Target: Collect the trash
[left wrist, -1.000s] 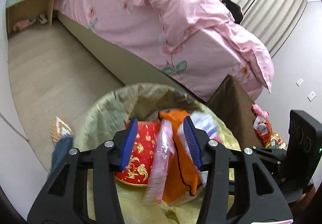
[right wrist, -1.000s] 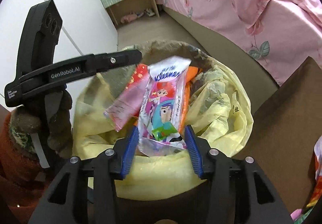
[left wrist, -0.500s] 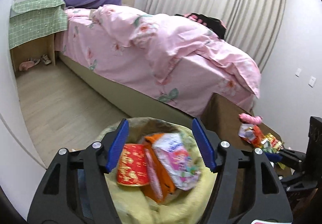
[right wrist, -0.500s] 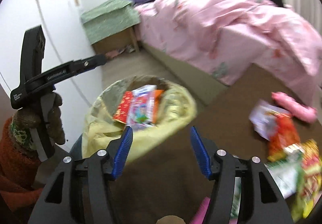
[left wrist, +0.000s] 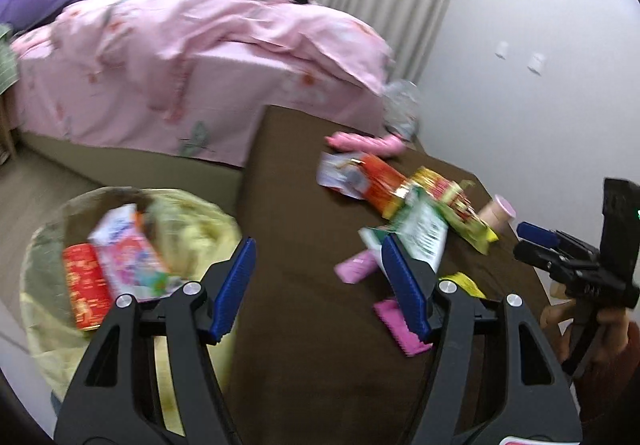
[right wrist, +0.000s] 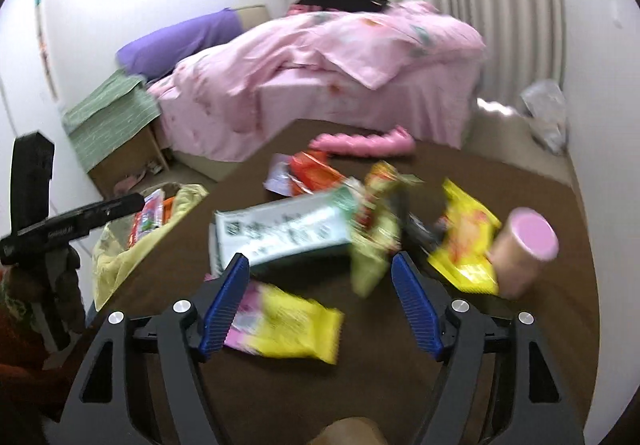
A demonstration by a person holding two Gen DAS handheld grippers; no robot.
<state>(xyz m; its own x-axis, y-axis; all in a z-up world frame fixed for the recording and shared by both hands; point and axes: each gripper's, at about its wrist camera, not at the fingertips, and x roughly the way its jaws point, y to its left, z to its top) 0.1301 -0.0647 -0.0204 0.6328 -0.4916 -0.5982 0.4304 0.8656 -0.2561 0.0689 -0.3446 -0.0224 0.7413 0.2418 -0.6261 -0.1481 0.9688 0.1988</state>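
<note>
The bin lined with a yellow bag point(left wrist: 192, 205) stands left of the brown table point(left wrist: 304, 325) and holds a red packet and several wrappers. My left gripper point(left wrist: 318, 245) hangs open and empty over the table's left edge. My right gripper point(right wrist: 320, 259) is above the table, its jaws opening, with nothing gripped. Beyond its tips lie a white-green packet point(right wrist: 280, 233), a green snack bag point(right wrist: 372, 245), a yellow packet point(right wrist: 464, 241) and a pink-lidded cup point(right wrist: 524, 245). A pink-yellow packet point(right wrist: 288, 321) lies under its left finger.
A bed with a pink duvet point(left wrist: 200, 45) runs behind the table and bin. A low stand under a green cloth point(right wrist: 108, 117) is at the bed's head. A long pink item point(right wrist: 360, 143) lies at the table's far edge. A clear plastic bag point(right wrist: 548, 113) sits by the curtain.
Both grippers swung from above the bin to the right over the brown table. The wrappers that were between their fingers now lie in the bin, and both jaws stand wider.
</note>
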